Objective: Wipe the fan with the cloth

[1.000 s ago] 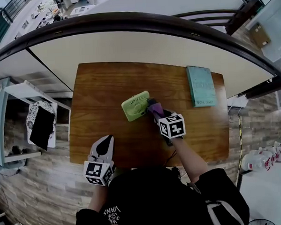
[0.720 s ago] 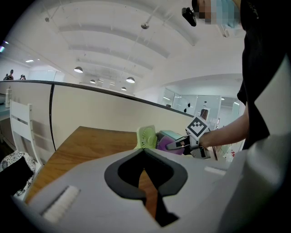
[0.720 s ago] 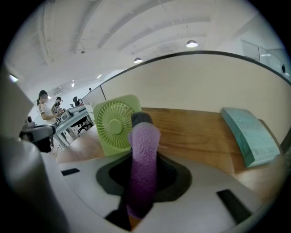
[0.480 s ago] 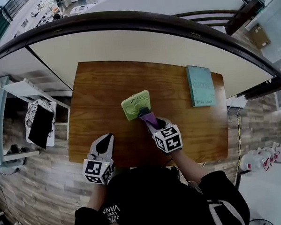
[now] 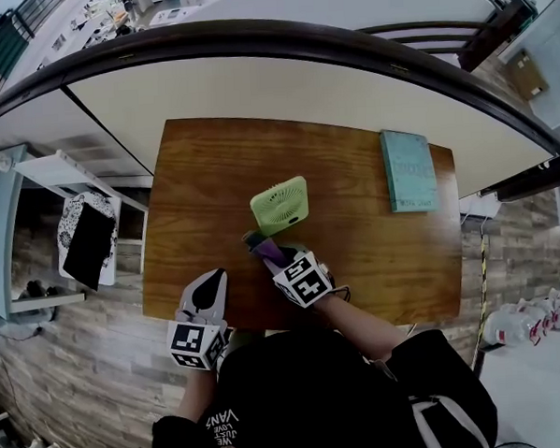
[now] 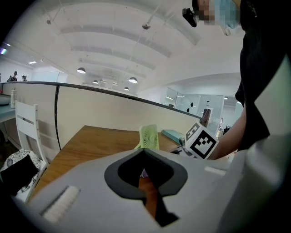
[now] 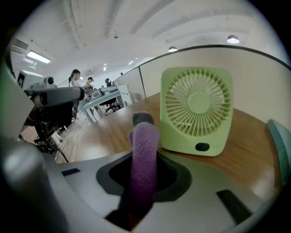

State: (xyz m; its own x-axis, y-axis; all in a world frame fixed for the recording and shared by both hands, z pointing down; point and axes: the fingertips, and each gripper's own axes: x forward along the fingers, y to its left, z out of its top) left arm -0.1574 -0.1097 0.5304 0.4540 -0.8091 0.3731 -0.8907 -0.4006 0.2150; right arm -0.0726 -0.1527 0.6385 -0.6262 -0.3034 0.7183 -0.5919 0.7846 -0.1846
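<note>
Gripping the purple cloth [image 7: 144,157] between its fingers [image 7: 175,179], the right gripper [image 5: 257,241] is over the near part of the wooden table [image 5: 375,251], in front of the fan [image 5: 281,205]. The cloth is folded into a narrow strip that stands out past the fingertips, and its far end looks dark grey. In the head view this end is near the lower left corner of the fan, with a little bare wood between them, so the cloth seems not to touch the fan. The fan is small, square and light green; it stands upright near the middle of the table, and its round grille [image 7: 196,102] faces the right gripper. The left gripper [image 5: 209,280] is at the near edge of the table, to the left of the right one and well apart from the fan. Its fingers [image 6: 159,166] are closed together at the tips, with nothing between them, and only a thin slit of wood shows through the gap lower down. A teal book [image 5: 408,169] lies flat near the far right corner of the table, well apart from the fan.
</note>
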